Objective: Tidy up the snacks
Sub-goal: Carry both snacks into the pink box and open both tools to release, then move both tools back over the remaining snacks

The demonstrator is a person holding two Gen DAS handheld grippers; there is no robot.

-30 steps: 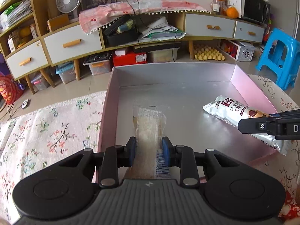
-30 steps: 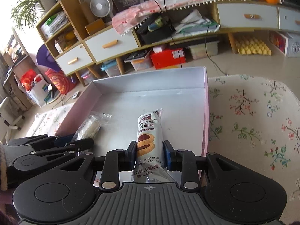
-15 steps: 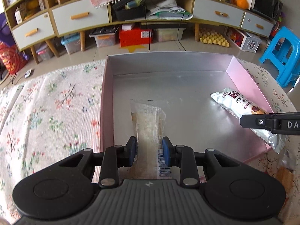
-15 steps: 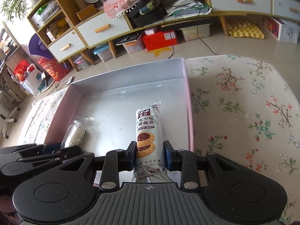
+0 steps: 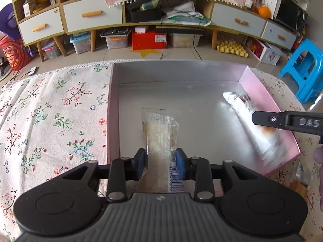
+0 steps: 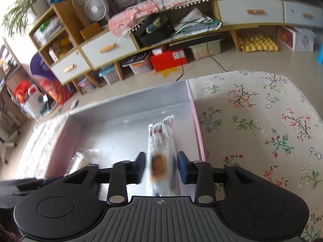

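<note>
right gripper (image 6: pixel 160 164) fingers parted, cookie pack (image 6: pixel 161 153) loose.

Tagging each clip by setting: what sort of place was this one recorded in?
Most likely a lived-in home living room: a low wooden cabinet with drawers, cluttered storage bins under it on a tiled floor, and a floral cloth under the pink box.

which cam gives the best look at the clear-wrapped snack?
Left wrist: the clear-wrapped snack sits sharp and centered between the left gripper fingers, barcode visible. Right wrist shows only a blurred piece at lower left inside the pink box.
</note>
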